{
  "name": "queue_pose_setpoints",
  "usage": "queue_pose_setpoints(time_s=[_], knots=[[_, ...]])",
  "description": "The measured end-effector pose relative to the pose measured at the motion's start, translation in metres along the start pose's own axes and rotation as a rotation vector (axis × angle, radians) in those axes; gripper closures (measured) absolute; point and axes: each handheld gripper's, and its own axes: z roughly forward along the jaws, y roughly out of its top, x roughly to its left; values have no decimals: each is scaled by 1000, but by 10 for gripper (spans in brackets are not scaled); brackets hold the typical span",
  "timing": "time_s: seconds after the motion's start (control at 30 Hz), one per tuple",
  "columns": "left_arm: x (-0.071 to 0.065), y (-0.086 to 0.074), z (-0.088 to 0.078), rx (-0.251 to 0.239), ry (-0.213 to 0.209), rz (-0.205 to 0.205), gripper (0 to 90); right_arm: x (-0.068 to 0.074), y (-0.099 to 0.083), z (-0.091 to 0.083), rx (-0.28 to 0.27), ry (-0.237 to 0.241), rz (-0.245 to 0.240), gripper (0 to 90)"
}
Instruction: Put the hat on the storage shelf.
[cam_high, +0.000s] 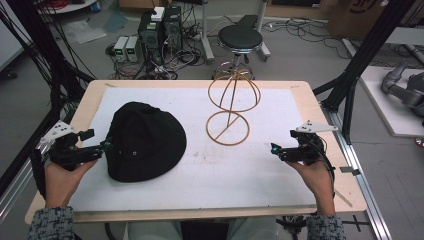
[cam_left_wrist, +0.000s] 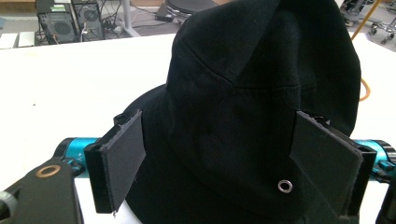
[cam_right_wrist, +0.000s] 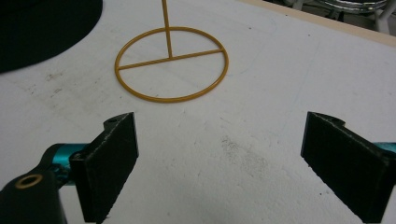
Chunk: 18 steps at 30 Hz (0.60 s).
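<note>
A black bucket hat (cam_high: 145, 140) lies on the white mat, left of centre. My left gripper (cam_high: 106, 146) is open at the hat's left edge; in the left gripper view its jaws stand on either side of the hat (cam_left_wrist: 252, 107), whose brim with a metal eyelet (cam_left_wrist: 285, 185) lies between them. A gold wire hat stand (cam_high: 231, 107) stands upright at centre, its ring base (cam_right_wrist: 172, 63) on the mat. My right gripper (cam_high: 274, 148) is open near the right side, jaws wide apart over bare mat (cam_right_wrist: 224, 154), short of the stand's base.
The white mat (cam_high: 260, 170) covers a wooden table (cam_high: 320, 115). Beyond the far edge stand a black stool (cam_high: 240, 37), computer boxes and cables (cam_high: 160, 35). Black frame posts rise at both sides. The person's hands come in from the bottom corners.
</note>
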Motion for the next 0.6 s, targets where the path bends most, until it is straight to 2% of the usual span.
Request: queue_pose_setpoints(time_s=[0.2, 0.6], knots=[[0, 1, -1, -4, 7, -1, 188, 1, 0, 0, 1, 2, -4, 108], [-2, 3, 1, -6, -5, 6, 188, 2, 0, -1, 7, 0, -7, 108]])
